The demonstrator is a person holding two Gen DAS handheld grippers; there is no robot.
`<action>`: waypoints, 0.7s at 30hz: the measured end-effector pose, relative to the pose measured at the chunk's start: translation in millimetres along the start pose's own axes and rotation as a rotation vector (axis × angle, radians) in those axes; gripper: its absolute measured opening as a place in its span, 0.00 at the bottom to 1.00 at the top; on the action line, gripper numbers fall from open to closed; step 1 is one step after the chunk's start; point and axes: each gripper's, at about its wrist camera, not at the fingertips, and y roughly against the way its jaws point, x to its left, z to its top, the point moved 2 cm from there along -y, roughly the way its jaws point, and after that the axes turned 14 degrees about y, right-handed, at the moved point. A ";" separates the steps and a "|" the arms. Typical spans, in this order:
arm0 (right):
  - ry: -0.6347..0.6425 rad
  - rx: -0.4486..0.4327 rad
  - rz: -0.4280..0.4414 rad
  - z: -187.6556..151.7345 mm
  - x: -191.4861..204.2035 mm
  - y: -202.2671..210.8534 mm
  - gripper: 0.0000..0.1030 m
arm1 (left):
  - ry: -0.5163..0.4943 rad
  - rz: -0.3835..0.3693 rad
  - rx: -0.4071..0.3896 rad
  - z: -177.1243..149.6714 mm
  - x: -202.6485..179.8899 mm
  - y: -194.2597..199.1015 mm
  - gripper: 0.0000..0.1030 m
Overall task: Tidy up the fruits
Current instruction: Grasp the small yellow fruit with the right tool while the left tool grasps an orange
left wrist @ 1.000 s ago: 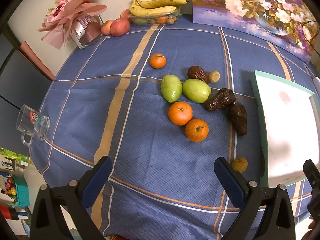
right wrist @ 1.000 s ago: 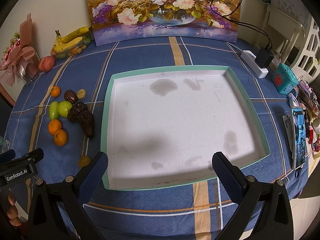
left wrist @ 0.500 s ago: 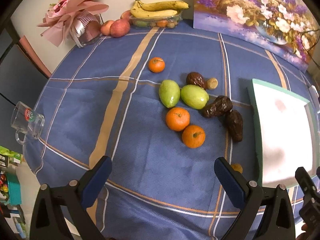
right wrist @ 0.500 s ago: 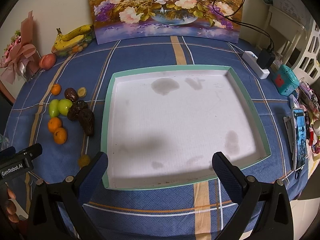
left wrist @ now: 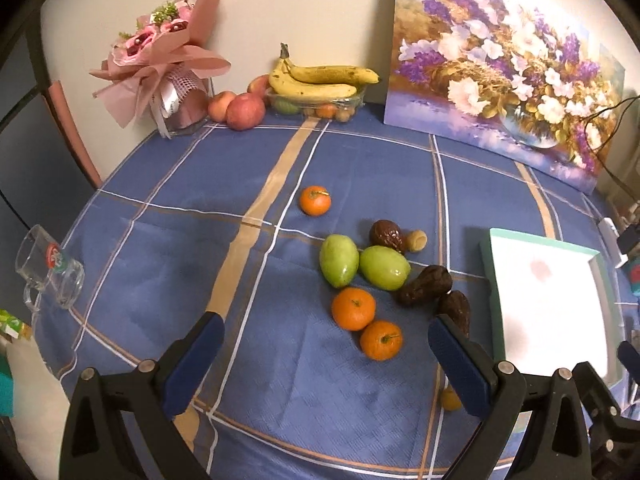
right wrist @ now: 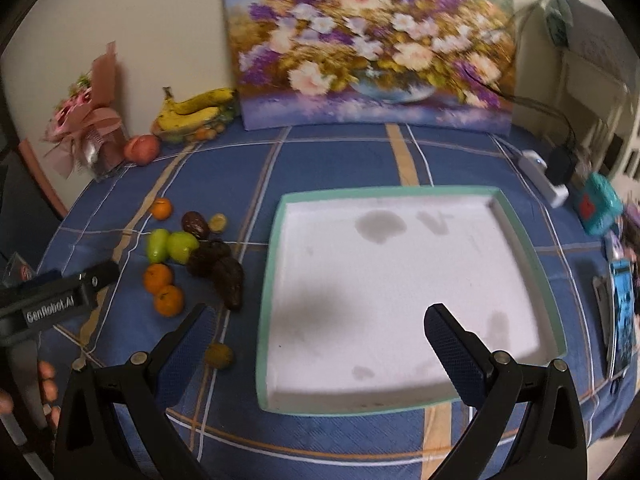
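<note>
"GenRobot.AI" is read on the left gripper (right wrist: 60, 300), seemingly, given blur. Both grippers' fingers are spread, the right gripper (right wrist: 320, 336) too. The fruits (left wrist: 352, 280) are clustered mid-frame beside the tray (right wrist: 276, 264).

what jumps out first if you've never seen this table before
A loose cluster of fruit lies on the blue checked tablecloth: two green mangoes, bright oranges and dark wrinkled brown fruits. Right of it sits a large, empty white tray with a mint-green rim. A big floral painting leans against the wall behind.
</note>
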 end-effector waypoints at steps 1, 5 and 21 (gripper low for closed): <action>0.003 -0.002 0.012 2.5 3.2 0.3 1.00 | -0.006 -0.002 0.003 1.6 1.3 -0.6 1.00; -0.041 -0.011 0.139 9.4 8.6 -1.9 1.00 | 0.035 -0.032 0.035 6.7 14.5 -3.9 1.00; 0.110 0.077 0.305 22.5 66.7 -28.4 0.59 | 0.151 -0.118 0.247 7.9 22.9 -57.9 0.82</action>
